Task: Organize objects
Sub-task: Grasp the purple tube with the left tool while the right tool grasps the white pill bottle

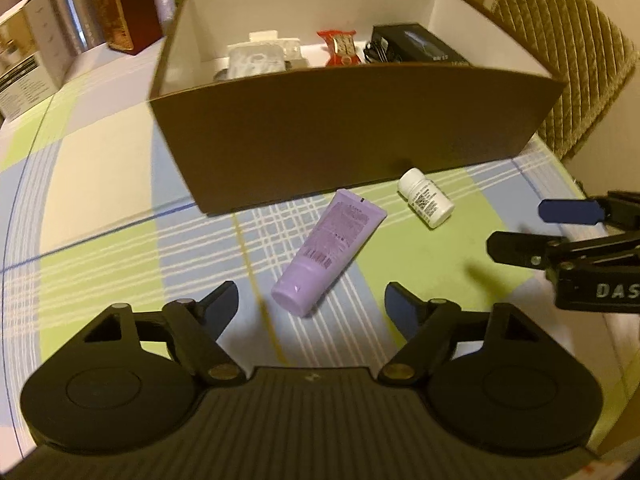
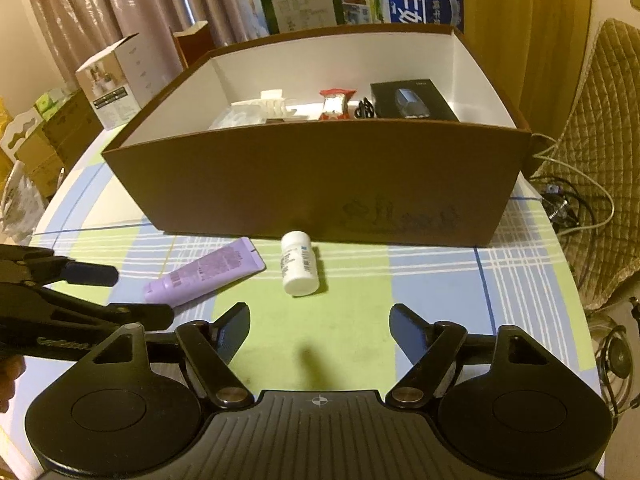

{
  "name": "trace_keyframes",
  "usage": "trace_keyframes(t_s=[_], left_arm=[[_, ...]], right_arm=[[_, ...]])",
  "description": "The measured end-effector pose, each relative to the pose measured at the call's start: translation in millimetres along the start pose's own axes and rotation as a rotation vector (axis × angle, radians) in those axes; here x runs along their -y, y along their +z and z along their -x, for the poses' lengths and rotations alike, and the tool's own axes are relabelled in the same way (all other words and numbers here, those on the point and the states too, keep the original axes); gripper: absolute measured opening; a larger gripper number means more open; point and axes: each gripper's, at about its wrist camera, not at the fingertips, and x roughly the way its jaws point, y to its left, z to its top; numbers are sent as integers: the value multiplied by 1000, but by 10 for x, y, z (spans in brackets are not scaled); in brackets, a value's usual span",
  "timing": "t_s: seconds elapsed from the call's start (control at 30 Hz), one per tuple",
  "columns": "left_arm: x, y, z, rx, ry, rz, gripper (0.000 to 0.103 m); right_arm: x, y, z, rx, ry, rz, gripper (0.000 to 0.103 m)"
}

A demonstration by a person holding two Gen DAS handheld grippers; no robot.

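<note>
Black left gripper (image 1: 312,308) nearest the lens, jaws standing apart and empty, nothing pressed between the pads. Just beyond the fingertips, purple tube (image 1: 329,252) lying flat on the checked tablecloth (image 1: 100,264), cap end toward the claw, crimped tail toward the brown box (image 1: 344,136). Not yet straddled; roughly centred on the gap, slanted across it.

Probably light and soft-walled, so likely to squash and squirm under a hard pinch; best taken across the firmer shoulder near the cap, or mid-body with a gentle squeeze. Smooth plastic, possibly slippery.

Right gripper (image 2: 320,330) likewise parted and holding nothing. White bottle (image 2: 298,265) on its side ahead of it, between claw and brown box, well short of the pads, a little left of the gap's centre. Probably light, rigid, smooth; prone to roll, so better pinched across the round body than at the ends.

Tube and bottle both close in front of the box's near wall, bottle just beside the tube's tail. Inside the box, a black case (image 2: 412,101), a red wrapped snack (image 2: 336,104) and white items (image 2: 264,108) along the far side.
</note>
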Motion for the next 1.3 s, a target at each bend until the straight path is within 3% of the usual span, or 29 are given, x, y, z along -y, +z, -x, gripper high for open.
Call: trace_keyframes(t_s=[0.07,0.3,0.5,0.57,0.97,1.13,1.3], left_arm=[[17,38,-101,-14,3,-29,66],[92,158,-356,-31,-3,-111,55],[78,179,-480,-46,-14,-109,34],[44,167,-473,-48,-28,-86,29],[-363,-123,-263,-84,28,101,27],[-478,-140,-243,-95,18,179,27],[-457,-74,-234,-89,31,184,27]], right_arm=[[27,5,-24,-5,-5,-9,75],[80,42,-98,-10,-9,-19,75],[40,109,-194,-8,1,3,74],[13,135,-236,-6,10,19,67],[-186,249,-642,-20,44,125,38],[-204,230,-754,-38,38,156,24],[-189,156,-717,-32,35,170,24]])
